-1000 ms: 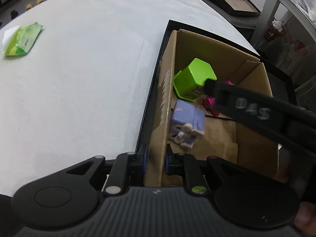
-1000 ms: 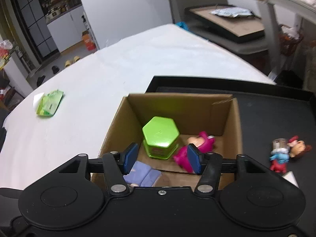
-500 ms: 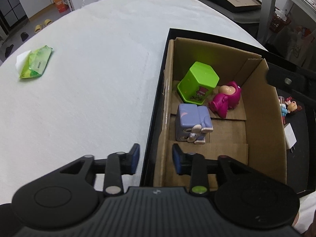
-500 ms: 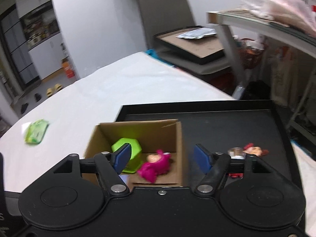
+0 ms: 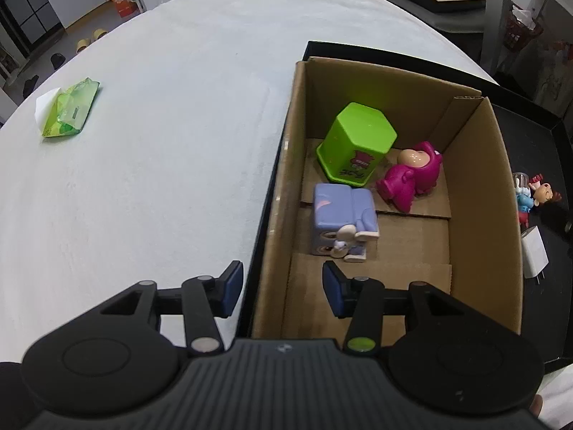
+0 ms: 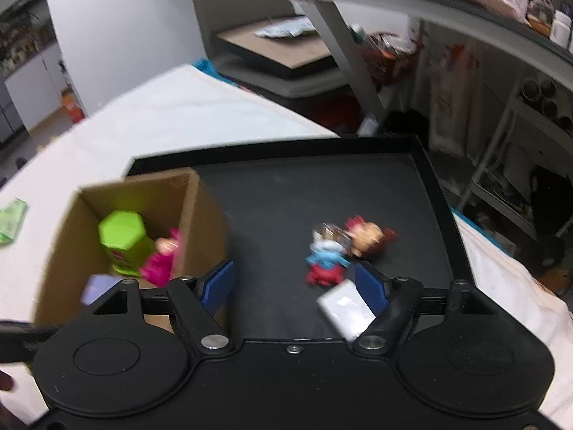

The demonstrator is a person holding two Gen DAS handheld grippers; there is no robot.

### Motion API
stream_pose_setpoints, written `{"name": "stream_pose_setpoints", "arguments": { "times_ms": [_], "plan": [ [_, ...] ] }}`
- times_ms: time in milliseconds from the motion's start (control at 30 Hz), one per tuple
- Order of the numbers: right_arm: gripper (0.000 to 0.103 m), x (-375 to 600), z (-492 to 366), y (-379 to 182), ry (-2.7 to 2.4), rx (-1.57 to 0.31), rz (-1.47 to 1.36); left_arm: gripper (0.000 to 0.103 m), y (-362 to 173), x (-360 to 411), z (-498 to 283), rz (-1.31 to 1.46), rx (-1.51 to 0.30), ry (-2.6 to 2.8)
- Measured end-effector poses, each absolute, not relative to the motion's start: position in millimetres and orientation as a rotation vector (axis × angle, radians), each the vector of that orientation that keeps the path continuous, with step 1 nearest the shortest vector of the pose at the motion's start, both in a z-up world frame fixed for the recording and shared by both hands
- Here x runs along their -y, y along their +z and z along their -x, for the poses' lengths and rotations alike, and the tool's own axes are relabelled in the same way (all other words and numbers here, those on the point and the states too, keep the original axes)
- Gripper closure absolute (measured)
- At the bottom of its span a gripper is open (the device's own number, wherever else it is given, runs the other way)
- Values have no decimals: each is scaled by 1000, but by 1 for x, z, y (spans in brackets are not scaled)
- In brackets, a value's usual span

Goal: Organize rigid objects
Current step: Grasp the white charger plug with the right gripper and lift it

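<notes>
Matt cardboard box (image 5: 476, 165), glossy plastic toys (image 5: 410, 175)

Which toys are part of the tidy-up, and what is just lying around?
Tidy-up: cardboard box; green hexagonal tub, pink figure and purple block toy inside it; two small figures and white plug on black tray.

Lying about: green packet, white table.

**Right cam: gripper over the tray**

Gripper (image 6: 295, 283) hangs wide open, nothing in it, above the black tray (image 6: 286, 186). Two little figures (image 6: 343, 243) lie together ahead, a white block (image 6: 342, 310) right by the right finger. Box (image 6: 200, 215) on the left holds a green container (image 6: 123, 240) and pink doll (image 6: 161, 258). Blurry shot.
</notes>
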State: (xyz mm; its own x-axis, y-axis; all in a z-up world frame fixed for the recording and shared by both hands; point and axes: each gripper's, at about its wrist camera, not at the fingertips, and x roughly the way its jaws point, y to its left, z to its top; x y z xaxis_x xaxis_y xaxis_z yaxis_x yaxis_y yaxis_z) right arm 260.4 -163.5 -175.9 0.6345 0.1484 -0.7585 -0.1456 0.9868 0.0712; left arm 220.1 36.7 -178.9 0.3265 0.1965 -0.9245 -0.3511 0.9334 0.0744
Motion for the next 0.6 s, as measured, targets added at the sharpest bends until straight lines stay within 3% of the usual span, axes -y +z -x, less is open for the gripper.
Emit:
{"name": "stream_pose_setpoints", "arguments": {
  "times_ms": [433, 533, 600],
  "plan": [
    [30, 196, -279, -237, 121, -1032, 29, 46, -181, -12, -234, 79, -1202, 453],
    [37, 198, -285, -246, 107, -1049, 30, 46, -180, -10, -234, 80, -1203, 463],
    [59, 199, -287, -249, 112, -1060, 18, 46, -180, -10, -234, 78, -1202, 466]
  ]
}}
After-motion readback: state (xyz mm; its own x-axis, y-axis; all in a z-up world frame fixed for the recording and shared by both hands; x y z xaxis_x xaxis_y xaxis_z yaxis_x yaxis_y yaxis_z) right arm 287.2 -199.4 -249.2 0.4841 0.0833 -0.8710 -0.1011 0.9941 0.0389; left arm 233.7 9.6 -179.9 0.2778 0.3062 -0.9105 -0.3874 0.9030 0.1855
